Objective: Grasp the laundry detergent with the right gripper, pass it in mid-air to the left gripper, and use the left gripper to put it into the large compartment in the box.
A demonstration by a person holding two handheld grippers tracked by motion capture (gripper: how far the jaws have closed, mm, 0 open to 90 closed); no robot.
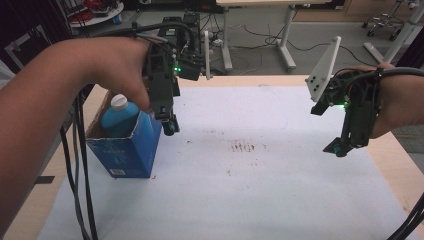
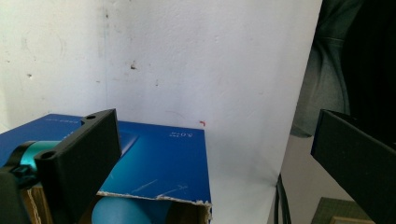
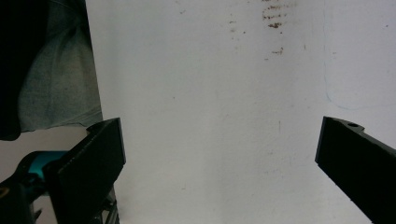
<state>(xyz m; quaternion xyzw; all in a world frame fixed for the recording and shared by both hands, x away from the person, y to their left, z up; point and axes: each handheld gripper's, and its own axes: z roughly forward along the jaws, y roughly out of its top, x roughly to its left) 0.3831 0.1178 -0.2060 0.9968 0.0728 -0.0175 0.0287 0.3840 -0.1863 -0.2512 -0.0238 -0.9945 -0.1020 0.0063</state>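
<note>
A blue cardboard box [image 1: 131, 150] stands open-topped at the left of the white sheet, with a blue bottle [image 1: 119, 117] with a white cap [image 1: 119, 102] inside it. My left gripper [image 1: 170, 126] hangs just right of the box's top edge, jaws wide apart with nothing between them. In the left gripper view the box [image 2: 159, 163] lies below, its torn rim and the bottle [image 2: 126, 212] at the bottom, and the gripper [image 2: 212, 163] stands open. My right gripper [image 1: 340, 147] hovers over the sheet's right side, open and holding nothing; the right gripper view shows bare sheet under the gripper [image 3: 219, 163].
The white sheet [image 1: 250, 190] covers the wooden table [image 1: 405, 165] and has brown smudges [image 1: 242, 146] near its middle. Cables [image 1: 80, 165] hang off the table's left edge. Beyond the far edge are desk legs [image 1: 286, 37], an office chair [image 1: 387, 20] and floor cables.
</note>
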